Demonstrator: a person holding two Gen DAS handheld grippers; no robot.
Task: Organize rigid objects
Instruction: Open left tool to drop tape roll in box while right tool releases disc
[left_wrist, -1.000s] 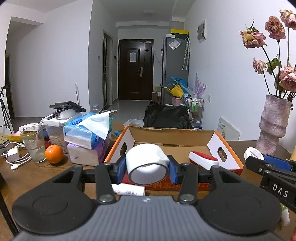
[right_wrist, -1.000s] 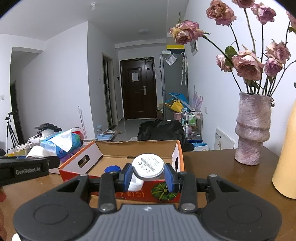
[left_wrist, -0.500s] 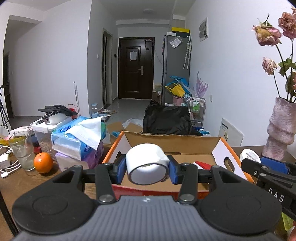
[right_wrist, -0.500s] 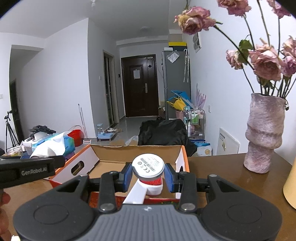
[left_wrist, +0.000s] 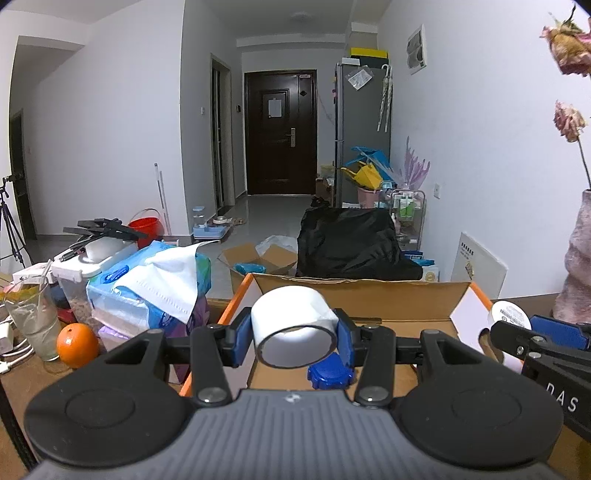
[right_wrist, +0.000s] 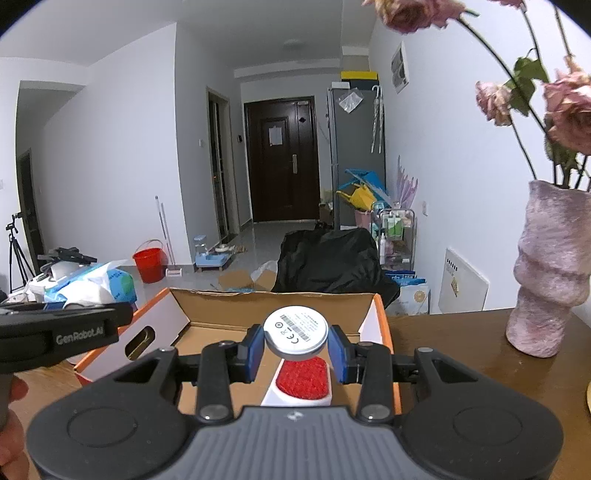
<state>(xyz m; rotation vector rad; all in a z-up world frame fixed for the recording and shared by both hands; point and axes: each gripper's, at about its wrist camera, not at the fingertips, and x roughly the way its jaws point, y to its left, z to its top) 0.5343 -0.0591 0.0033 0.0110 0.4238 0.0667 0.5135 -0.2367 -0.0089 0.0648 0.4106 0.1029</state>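
My left gripper (left_wrist: 293, 334) is shut on a white tape roll (left_wrist: 293, 325) and holds it above the left part of the open orange cardboard box (left_wrist: 362, 291). A blue cap (left_wrist: 330, 373) lies in the box below it. My right gripper (right_wrist: 295, 349) is shut on a round white disc (right_wrist: 295, 332) with a barcode label, above the right part of the same box (right_wrist: 273, 306). A white brush with a red pad (right_wrist: 301, 380) lies in the box beneath it. The right gripper also shows in the left wrist view (left_wrist: 539, 347).
Left of the box are blue tissue packs (left_wrist: 147, 291), an orange (left_wrist: 77, 345), a glass (left_wrist: 31, 321) and a lidded container (left_wrist: 88, 258). A pink vase (right_wrist: 550, 273) with dried roses stands on the brown table (right_wrist: 461, 350) to the right.
Both grippers have moved forward and over the box with their objects. The blue cap and red brush now lie right beneath them.
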